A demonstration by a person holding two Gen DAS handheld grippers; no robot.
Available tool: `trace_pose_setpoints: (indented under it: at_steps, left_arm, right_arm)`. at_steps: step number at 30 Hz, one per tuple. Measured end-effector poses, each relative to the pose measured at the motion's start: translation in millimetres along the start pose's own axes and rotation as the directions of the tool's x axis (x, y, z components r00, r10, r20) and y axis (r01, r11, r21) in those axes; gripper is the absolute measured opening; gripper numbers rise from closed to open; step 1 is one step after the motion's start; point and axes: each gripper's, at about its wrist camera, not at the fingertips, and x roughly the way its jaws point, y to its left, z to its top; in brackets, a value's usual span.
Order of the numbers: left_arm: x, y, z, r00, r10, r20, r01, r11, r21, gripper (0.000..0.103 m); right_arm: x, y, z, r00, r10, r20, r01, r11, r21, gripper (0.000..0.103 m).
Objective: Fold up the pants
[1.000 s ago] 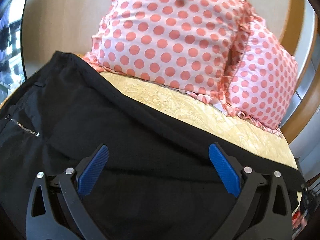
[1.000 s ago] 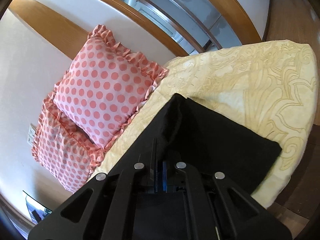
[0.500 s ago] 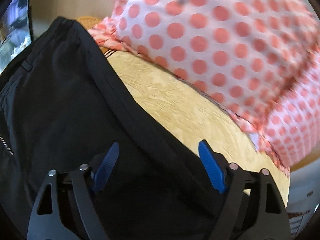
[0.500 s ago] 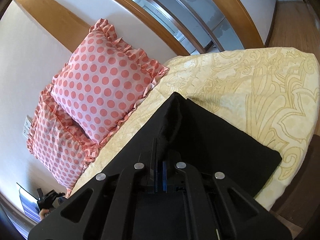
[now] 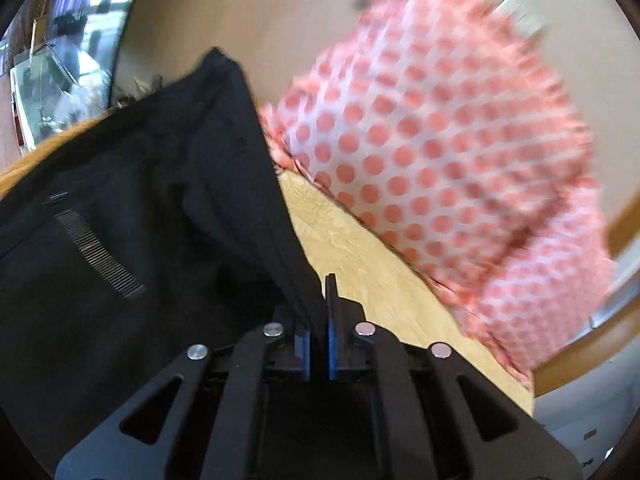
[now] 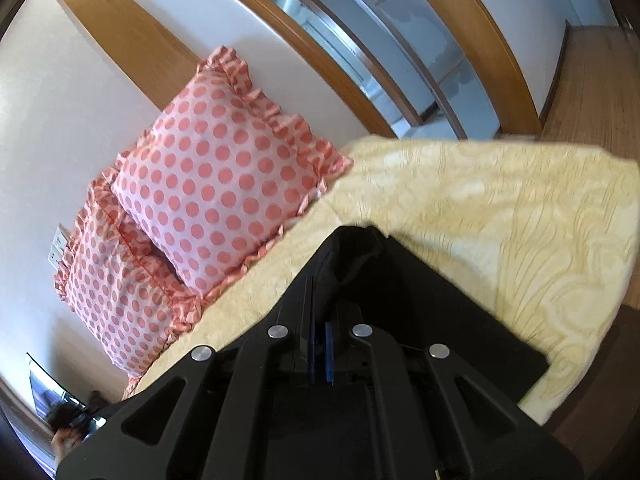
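Black pants [image 5: 132, 240] lie on a yellow patterned bedspread [image 5: 360, 264]. In the left wrist view my left gripper [image 5: 318, 320] is shut on the pants' far edge, and the cloth rises from the jaws in a lifted fold; a zip pocket [image 5: 100, 256] shows on the left. In the right wrist view my right gripper [image 6: 319, 344] is shut on the pants [image 6: 432, 312] at a raised corner, with the leg end lying flat on the bedspread [image 6: 520, 220] to the right.
Two pink polka-dot pillows [image 6: 224, 200] lean on the wall behind the pants; they also show in the left wrist view [image 5: 440, 152]. The bed's right edge [image 6: 600, 320] drops to a wooden floor [image 6: 592, 80]. A wooden headboard arc [image 6: 120, 40] is behind.
My left gripper was open over the pants; it has closed on the pants' far edge and lifted it. My right gripper stays shut on the pants and has shifted slightly.
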Motion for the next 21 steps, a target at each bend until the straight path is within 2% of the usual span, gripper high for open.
trace_pose_setpoints:
  at_steps: [1,4,8,9,10,13,15,21]
  left_arm:
    - [-31.5,12.9,-22.1,1.000,-0.003,0.031,0.003,1.000,0.002,0.008]
    - [-77.9,44.5,-79.6,0.994,0.071,0.078,-0.071,0.997,0.005,0.012]
    - [-77.6,80.5,-132.0,0.988,0.156,-0.008,-0.156,0.988,-0.021,0.011]
    - [-75.8,89.1,-138.7,0.986,0.164,-0.022,-0.164,0.986,-0.037,0.011]
    - [-78.3,95.3,-142.2,0.989,0.144,-0.014,-0.145,0.988,-0.057,0.010]
    - [-88.1,94.5,-145.7,0.989,0.146,0.024,-0.144,0.988,-0.059,0.014]
    - [-86.7,94.2,-147.1,0.989,0.145,0.027,-0.144,0.988,-0.053,0.022]
    - [-80.0,90.5,-148.2,0.993,0.119,0.019,-0.118,0.991,-0.061,0.032]
  right_arm:
    - [-2.1,-1.1,1.5,1.000,-0.004,0.004,0.004,1.000,-0.001,0.003]
    - [-6.2,-7.0,1.3,1.000,-0.025,0.000,0.025,1.000,-0.002,0.003]
    - [-3.5,-17.0,-4.8,0.998,-0.057,-0.040,0.058,0.998,0.023,0.003]
    - [-1.9,-20.4,-6.4,0.997,-0.062,-0.052,0.064,0.997,0.036,0.003]
    - [-1.0,-22.7,-7.5,0.996,-0.071,-0.059,0.074,0.996,0.044,0.003]
    - [-3.6,-27.1,-10.5,0.995,-0.076,-0.064,0.080,0.995,0.066,0.003]
    - [-6.4,-26.9,-11.2,0.995,-0.079,-0.060,0.083,0.994,0.068,0.003]
    - [5.1,-30.3,-5.4,0.991,-0.083,-0.102,0.092,0.992,0.084,0.003]
